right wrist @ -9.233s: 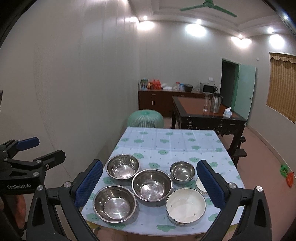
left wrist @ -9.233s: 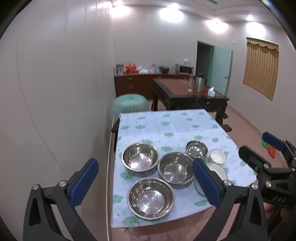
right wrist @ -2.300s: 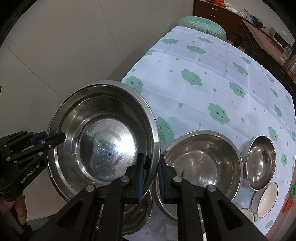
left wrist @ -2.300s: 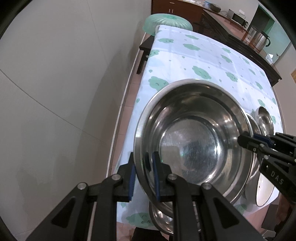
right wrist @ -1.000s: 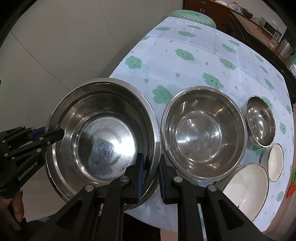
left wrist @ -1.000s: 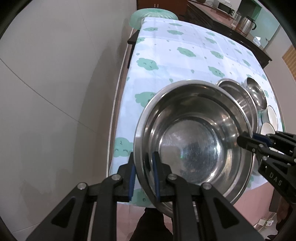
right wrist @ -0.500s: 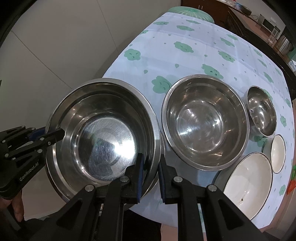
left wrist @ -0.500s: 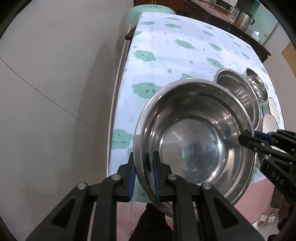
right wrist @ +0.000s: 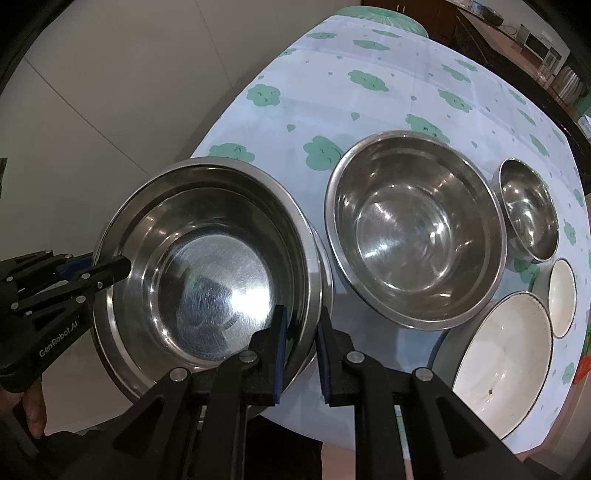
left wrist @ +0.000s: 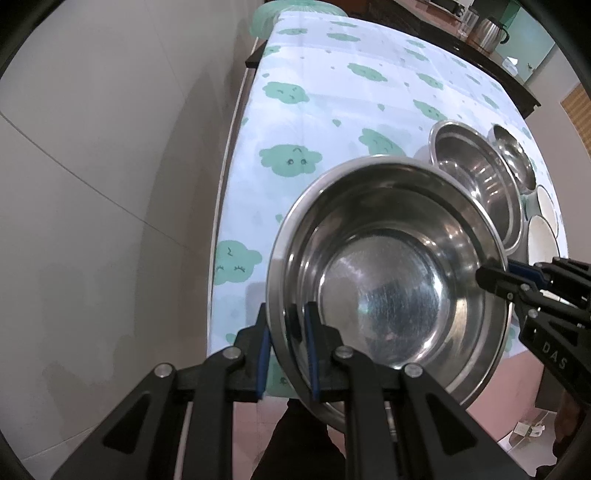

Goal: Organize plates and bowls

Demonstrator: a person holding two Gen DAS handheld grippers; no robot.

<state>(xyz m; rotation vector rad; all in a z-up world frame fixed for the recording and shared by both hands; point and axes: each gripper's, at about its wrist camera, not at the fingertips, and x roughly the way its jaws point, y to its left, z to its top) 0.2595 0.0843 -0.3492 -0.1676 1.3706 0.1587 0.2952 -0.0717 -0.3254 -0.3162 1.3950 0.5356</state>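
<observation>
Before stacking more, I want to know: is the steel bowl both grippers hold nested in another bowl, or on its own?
Nested. In the right wrist view, the held bowl shows a second steel rim just outside its own.

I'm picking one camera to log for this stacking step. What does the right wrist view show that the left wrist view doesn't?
Only the right wrist view shows a second steel rim just beneath the held bowl, and the inside of the large white bowl. Only the left wrist view shows the kettle on the far dark table and the floor below the table edge. Both show the left gripper and right gripper, jaws shut on opposite rims of the held bowl, and the medium steel bowl on the tablecloth.
</observation>
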